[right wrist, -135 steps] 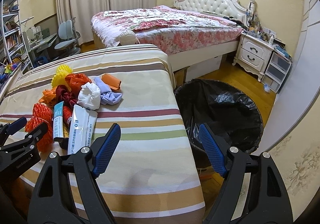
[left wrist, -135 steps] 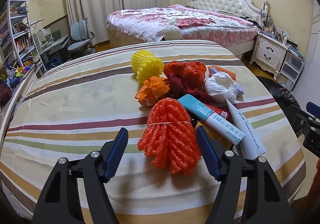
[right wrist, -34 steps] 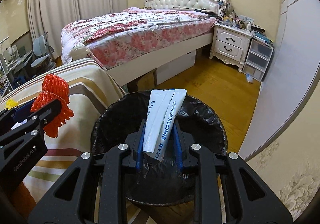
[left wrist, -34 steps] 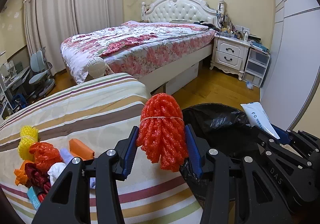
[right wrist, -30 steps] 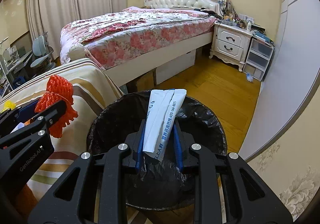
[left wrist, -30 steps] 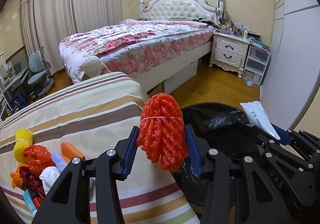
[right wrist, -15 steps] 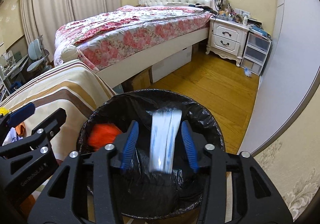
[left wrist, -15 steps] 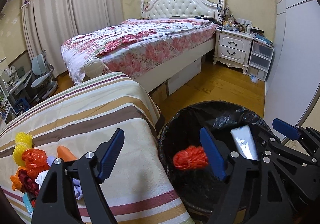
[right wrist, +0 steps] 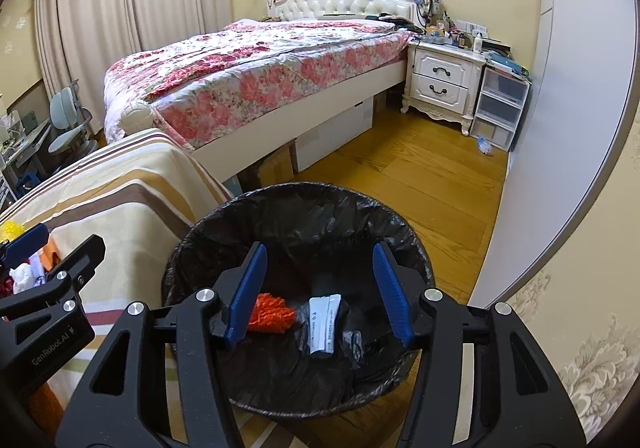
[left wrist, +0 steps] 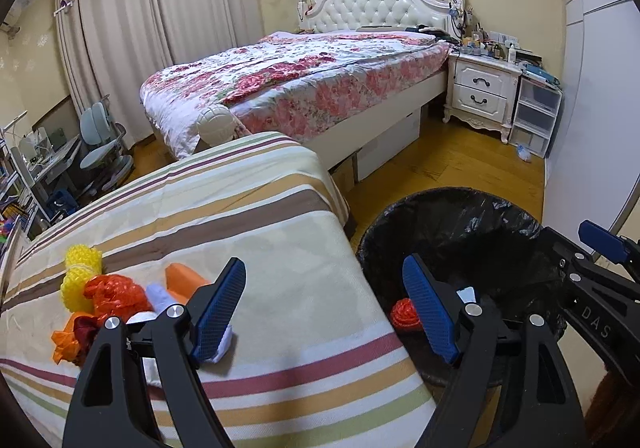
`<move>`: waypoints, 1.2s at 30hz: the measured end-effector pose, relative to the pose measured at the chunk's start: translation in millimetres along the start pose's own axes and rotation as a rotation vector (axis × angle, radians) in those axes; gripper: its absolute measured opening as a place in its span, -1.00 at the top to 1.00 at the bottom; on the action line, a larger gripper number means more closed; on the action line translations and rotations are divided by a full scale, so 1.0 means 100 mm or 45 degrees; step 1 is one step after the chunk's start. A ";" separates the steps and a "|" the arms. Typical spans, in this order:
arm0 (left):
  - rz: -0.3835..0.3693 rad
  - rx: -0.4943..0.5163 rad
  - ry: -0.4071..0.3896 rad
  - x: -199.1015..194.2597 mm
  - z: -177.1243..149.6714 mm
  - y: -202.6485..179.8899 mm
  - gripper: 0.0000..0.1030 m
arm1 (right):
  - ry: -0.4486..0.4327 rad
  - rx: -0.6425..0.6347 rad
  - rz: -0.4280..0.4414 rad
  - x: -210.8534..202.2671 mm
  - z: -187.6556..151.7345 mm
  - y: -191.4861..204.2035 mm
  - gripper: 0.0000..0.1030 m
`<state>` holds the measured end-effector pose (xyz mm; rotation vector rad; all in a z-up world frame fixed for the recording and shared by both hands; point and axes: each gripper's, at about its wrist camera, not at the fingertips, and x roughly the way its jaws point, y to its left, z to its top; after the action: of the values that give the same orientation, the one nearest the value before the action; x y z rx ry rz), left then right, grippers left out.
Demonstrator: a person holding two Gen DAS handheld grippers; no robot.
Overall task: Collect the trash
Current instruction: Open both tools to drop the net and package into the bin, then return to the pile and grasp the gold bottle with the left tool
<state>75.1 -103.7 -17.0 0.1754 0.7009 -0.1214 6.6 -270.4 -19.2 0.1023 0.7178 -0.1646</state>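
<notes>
The desk (left wrist: pixel 248 232) with its striped cloth carries the rest of the trash pile (left wrist: pixel 108 300). Beside it, the black-lined bin (right wrist: pixel 296 208) already holds the orange foam net (right wrist: pixel 272 313) and the white tube (right wrist: pixel 323 322). The left gripper (left wrist: pixel 324 306) stands wide and empty. The right gripper (right wrist: pixel 318 288), over the bin, is opening, with nothing between its jaws. The drop seems finished; next, I think, both go back to the pile.

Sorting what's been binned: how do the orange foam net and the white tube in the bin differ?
The foam net is orange, bunched and mesh-textured; the tube is white, flat and printed. The net lies left, the tube right. Both rest at the bottom of the bin, free of either gripper.
</notes>
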 end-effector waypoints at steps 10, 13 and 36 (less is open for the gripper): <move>0.065 -0.028 0.019 -0.46 -0.38 0.37 -0.52 | 0.018 -0.065 0.095 -0.37 -0.31 0.41 -0.08; 0.092 -0.054 0.017 -0.59 -0.49 0.53 -0.52 | 0.021 -0.093 0.127 -0.47 -0.41 0.55 -0.10; 0.213 -0.298 0.156 -0.71 -1.18 1.52 -0.52 | 0.081 -0.279 0.284 -0.62 -0.73 1.40 -0.10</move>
<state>-27.1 72.5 -41.1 0.0165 0.8132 0.1325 -60.6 -115.3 -27.3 -0.0222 0.7780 0.1316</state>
